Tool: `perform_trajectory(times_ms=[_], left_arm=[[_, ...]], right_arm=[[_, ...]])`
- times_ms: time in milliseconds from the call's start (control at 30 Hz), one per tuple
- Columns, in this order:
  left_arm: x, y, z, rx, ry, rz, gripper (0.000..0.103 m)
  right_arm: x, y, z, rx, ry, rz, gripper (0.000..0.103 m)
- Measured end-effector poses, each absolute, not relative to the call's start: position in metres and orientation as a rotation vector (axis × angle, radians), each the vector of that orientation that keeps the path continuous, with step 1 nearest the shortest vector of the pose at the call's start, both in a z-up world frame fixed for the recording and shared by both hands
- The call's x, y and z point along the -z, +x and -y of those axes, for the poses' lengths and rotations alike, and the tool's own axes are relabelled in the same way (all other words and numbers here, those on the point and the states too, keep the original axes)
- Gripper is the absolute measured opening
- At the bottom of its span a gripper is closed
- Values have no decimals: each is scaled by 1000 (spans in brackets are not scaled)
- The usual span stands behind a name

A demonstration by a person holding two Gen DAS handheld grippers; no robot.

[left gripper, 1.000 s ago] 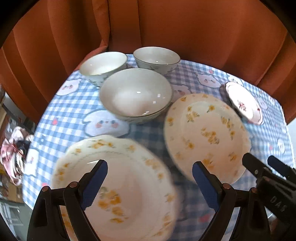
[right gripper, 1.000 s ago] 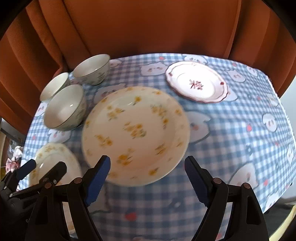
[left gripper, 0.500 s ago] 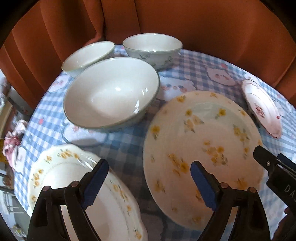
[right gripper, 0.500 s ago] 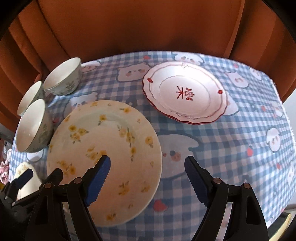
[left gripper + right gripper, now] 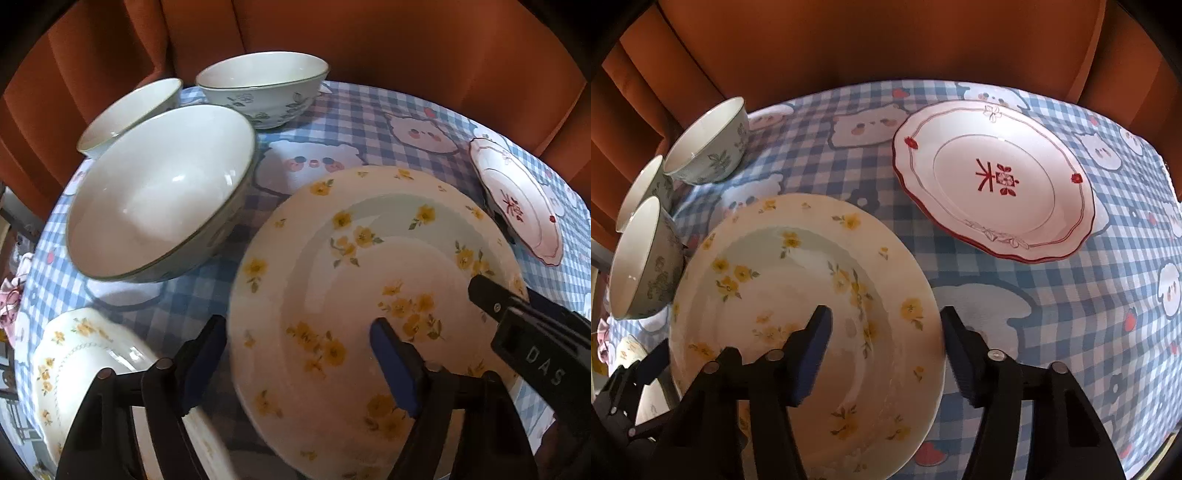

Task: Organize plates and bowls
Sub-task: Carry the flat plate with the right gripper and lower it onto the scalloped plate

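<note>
straddling opposite rims of the yellow-flowered plate [image 5: 798,295]: left hand-held gripper [image 5: 301,363] and right hand-held gripper [image 5: 884,349], jaws closing, not yet pinching.

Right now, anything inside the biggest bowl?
The big bowl looks empty: plain white interior with only light reflections in the left wrist view. The part of the inside just behind its near rim is hidden from this angle, and the right wrist view shows it side-on.

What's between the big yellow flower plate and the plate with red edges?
Nothing but bare checked tablecloth lies between the yellow flower plate and the red-edged plate; the right wrist view shows it.
</note>
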State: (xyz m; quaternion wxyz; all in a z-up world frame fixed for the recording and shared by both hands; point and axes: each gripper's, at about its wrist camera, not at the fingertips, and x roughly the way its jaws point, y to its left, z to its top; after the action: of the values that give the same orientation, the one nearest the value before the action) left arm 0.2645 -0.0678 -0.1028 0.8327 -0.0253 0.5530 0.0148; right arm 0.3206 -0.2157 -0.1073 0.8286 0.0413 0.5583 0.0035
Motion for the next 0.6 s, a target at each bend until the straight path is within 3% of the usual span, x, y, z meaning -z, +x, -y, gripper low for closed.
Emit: perform_trajectory(times_ms=[167, 600], left_arm=[[105, 265, 75, -36, 26, -1174, 77], [104, 234, 90, 55, 61, -1225, 77]], right_arm=[[109, 318, 217, -2, 71, -1176, 52], [108, 273, 237, 41, 60, -1224, 52]])
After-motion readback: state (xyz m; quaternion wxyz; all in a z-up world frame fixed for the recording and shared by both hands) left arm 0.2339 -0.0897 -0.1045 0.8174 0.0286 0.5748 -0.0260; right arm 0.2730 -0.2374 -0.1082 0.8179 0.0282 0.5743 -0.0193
